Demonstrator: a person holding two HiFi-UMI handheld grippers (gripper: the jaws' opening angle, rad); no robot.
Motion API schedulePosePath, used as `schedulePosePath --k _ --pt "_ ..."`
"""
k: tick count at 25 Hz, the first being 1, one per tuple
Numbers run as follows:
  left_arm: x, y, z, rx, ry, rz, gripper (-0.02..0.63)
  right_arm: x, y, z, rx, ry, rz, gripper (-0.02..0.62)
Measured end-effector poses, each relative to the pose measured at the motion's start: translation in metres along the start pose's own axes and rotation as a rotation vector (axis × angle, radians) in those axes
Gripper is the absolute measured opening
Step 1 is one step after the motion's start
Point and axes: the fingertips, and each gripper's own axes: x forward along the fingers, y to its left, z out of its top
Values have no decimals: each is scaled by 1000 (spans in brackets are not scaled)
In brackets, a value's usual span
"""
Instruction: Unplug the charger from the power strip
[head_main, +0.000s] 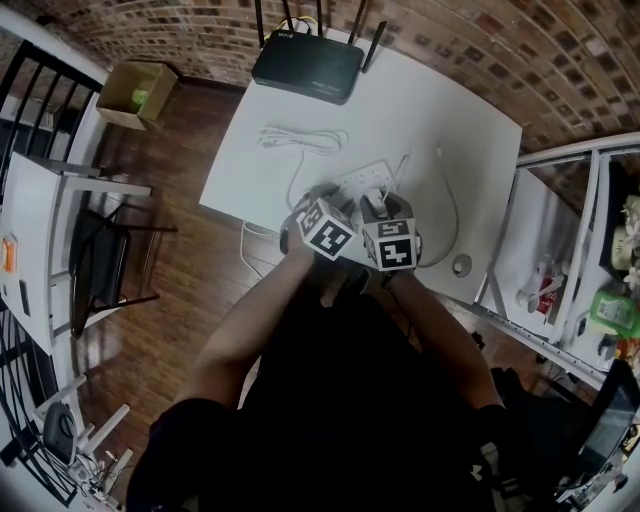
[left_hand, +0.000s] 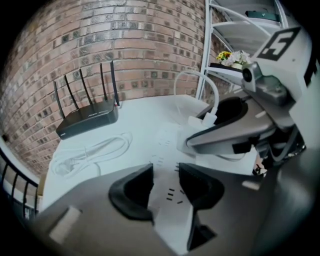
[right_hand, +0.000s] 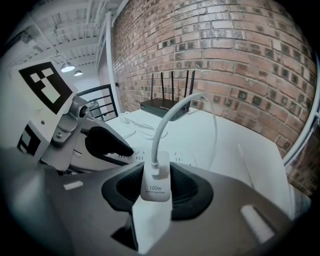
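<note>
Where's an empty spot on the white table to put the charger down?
The far right corner of the table is bare, between the router and the charger's cable. A smaller patch lies near-left, beside the coiled cable. It's crowded around the power strip.

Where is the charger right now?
In the right gripper view the white charger sits centre frame, clamped in the jaws of the right gripper, with the power strip just beyond it on the table.

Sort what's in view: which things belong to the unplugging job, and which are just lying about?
Job:
charger, gripped in the right gripper's jaws
power strip, between the left gripper's jaws

Lying about:
black router
coiled white cable
cardboard box on the floor
</note>
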Motion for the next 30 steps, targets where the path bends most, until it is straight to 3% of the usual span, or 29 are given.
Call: schedulePosePath --k 7,12,15,18,21,27,30 --pt "0 -2 0 6 6 -9 164 -3 -2 -4 20 -8 -2 140" --pt "0 0 1 2 7 -7 166 -25 3 28 -30 -114 -8 140" --pt "1 0 1 -4 5 -7 166 -32 -5 26 4 -125 -2 139" --pt "1 0 1 -6 3 -8 166 -38 -8 22 81 -142 37 140" --pt "-2 1 1 -37 -11 -7 164 -44 -9 22 229 -176 116 141" --pt "-44 11 22 -191 -156 2 164 -63 -27 21 504 -239 206 141" --pt "-69 -1 29 -323 -223 -62 162 -73 -40 17 642 -267 228 142"
